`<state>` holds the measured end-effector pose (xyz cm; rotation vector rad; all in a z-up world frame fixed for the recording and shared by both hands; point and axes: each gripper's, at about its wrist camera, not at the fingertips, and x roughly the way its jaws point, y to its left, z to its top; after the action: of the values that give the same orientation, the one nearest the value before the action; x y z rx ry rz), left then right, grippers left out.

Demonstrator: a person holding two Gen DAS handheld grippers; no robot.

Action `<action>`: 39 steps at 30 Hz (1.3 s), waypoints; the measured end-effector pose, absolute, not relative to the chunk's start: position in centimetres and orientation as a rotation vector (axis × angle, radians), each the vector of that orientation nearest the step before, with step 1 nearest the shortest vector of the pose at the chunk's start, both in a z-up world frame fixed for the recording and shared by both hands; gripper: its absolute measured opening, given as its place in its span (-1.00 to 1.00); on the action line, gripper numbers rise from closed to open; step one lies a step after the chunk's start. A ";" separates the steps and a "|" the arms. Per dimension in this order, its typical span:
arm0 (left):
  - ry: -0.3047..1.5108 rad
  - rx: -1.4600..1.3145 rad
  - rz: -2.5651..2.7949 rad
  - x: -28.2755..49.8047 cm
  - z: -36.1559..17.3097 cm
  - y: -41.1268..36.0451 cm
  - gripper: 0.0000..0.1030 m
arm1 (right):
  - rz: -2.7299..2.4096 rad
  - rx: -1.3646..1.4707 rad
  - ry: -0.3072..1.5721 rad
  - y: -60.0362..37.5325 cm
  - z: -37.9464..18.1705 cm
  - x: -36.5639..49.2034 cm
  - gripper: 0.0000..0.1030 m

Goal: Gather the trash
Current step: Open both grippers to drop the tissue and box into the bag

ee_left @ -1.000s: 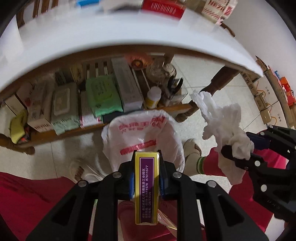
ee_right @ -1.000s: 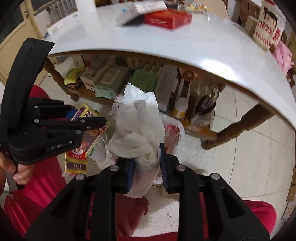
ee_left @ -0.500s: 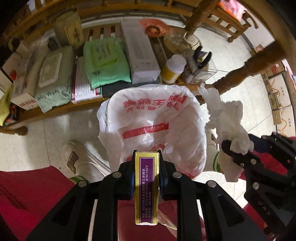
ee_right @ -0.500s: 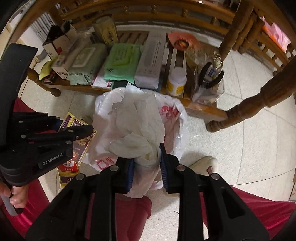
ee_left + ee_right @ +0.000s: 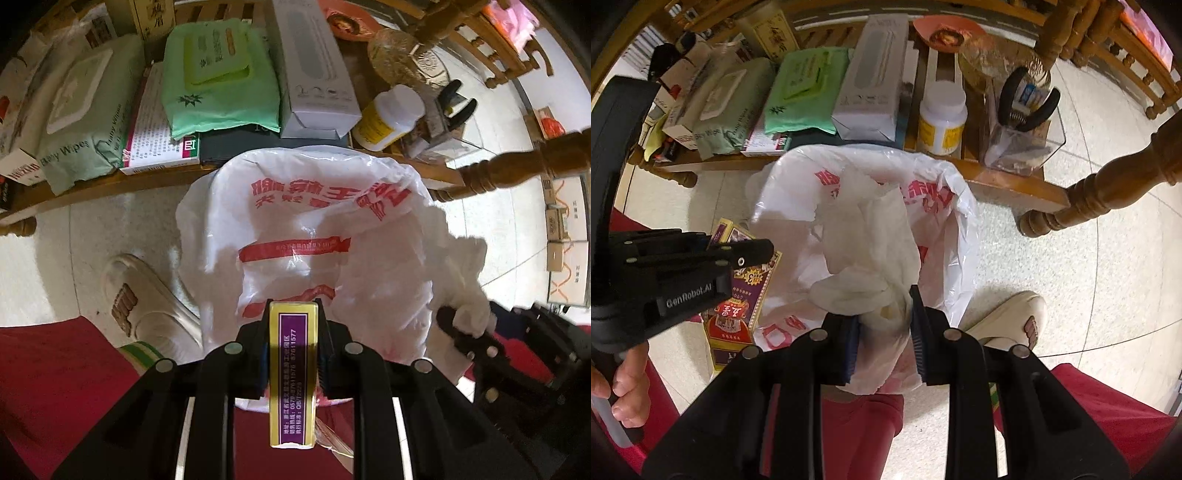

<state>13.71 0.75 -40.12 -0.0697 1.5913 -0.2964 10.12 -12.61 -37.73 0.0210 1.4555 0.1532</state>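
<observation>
A white plastic trash bag (image 5: 306,236) with red print stands open on the floor under the table; it also shows in the right wrist view (image 5: 945,229). My left gripper (image 5: 292,339) is shut on a gold and purple box (image 5: 292,376), held at the bag's near rim. The box also shows in the right wrist view (image 5: 738,295). My right gripper (image 5: 882,325) is shut on a crumpled white tissue (image 5: 871,251), held over the bag's mouth. The tissue shows in the left wrist view (image 5: 465,273) at the bag's right edge.
A low wooden shelf (image 5: 110,181) behind the bag holds wipes packs (image 5: 81,125), a white box (image 5: 314,74), a yellow-labelled bottle (image 5: 942,118) and a clear holder with pliers (image 5: 1023,122). A table leg (image 5: 1108,188) stands at right. Shoes (image 5: 147,299) and red-trousered legs flank the bag.
Both grippers have dropped from table-top level to below the table and closer to the bag. The tissue is now over the bag's mouth, the box at its near rim.
</observation>
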 end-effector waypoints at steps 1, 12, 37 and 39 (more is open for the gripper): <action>1.594 -0.076 -0.291 14.0 -40.4 0.7 -0.62 | 0.153 0.023 1.462 -12.6 -38.0 10.2 -0.52; 1.632 -0.116 -0.295 15.1 -41.9 0.4 -0.61 | 0.163 0.039 1.509 -12.3 -39.9 10.4 -0.49; 1.600 0.000 -0.207 14.3 -39.2 1.2 0.50 | 0.155 0.069 1.458 -12.5 -37.9 10.4 0.40; 1.594 0.027 -0.210 13.6 -38.2 1.6 0.51 | 0.157 0.078 1.438 -12.8 -36.6 10.0 0.42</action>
<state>13.59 1.64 -38.16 0.0266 1.5935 -0.2105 10.04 -12.78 -36.55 0.0778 1.4383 0.1567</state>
